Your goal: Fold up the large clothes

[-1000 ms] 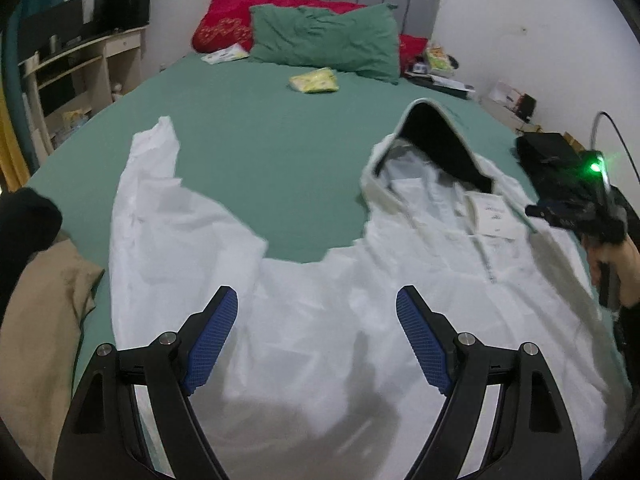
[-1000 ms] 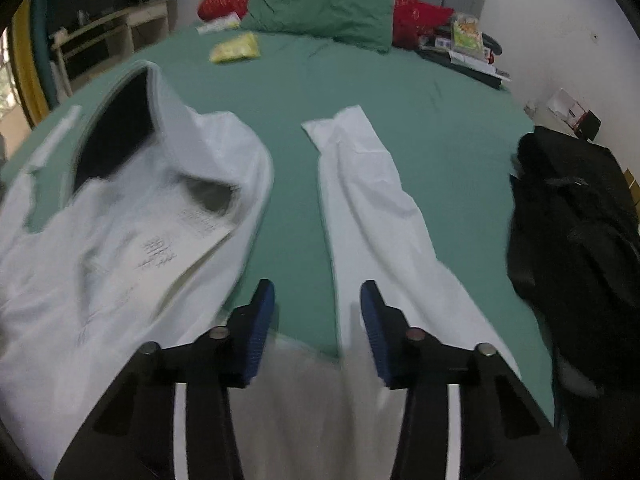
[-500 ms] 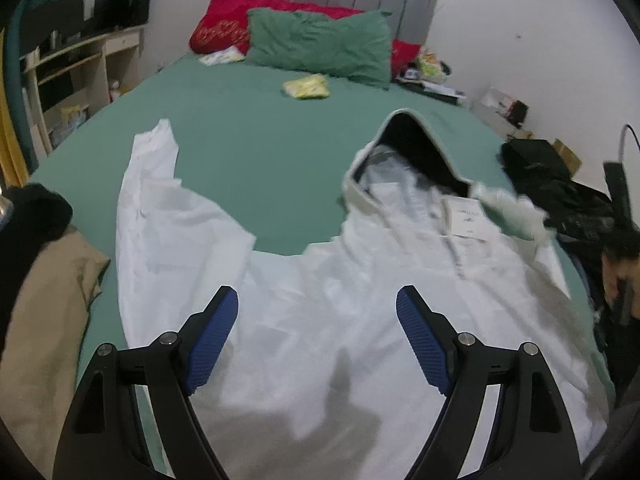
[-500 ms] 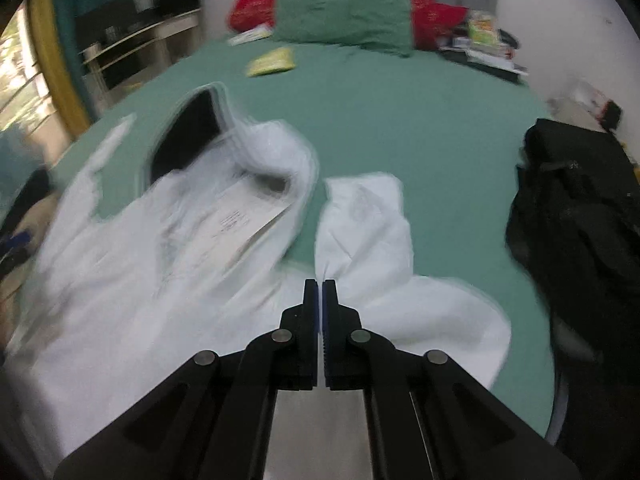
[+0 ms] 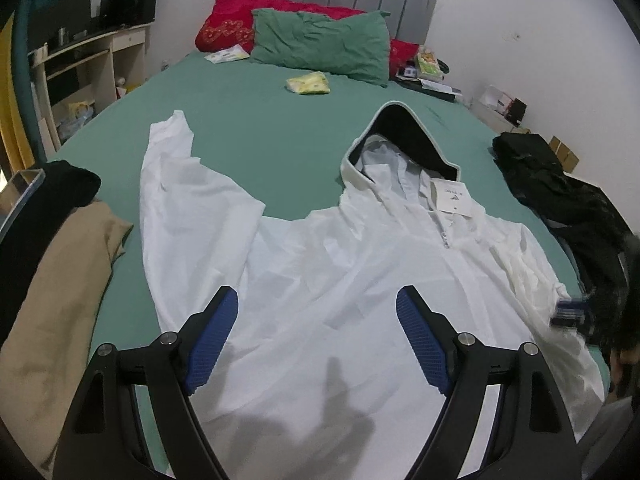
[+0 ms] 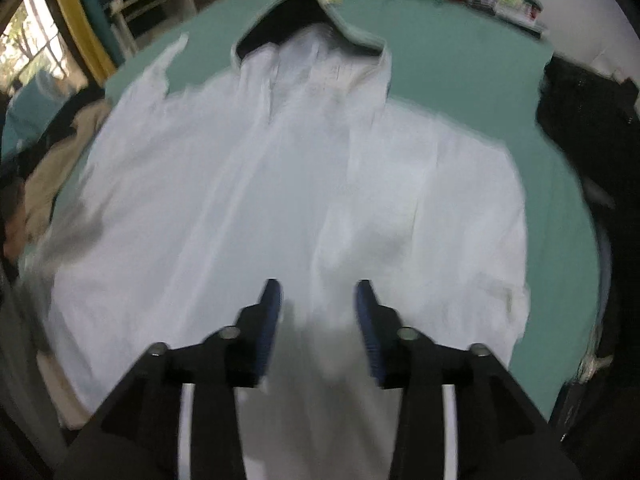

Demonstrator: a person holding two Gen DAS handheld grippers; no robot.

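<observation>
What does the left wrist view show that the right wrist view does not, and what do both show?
Only the left wrist view shows the paper tag on the chest of the white hooded jacket, the yellow packet lying alone on the sheet, and the left gripper with jaws wide open.

Only the right wrist view, which is blurred, shows a window at far left and the right gripper, open above the jacket.

Both show the jacket spread on the green bed, the beige garment and the black garment.
</observation>
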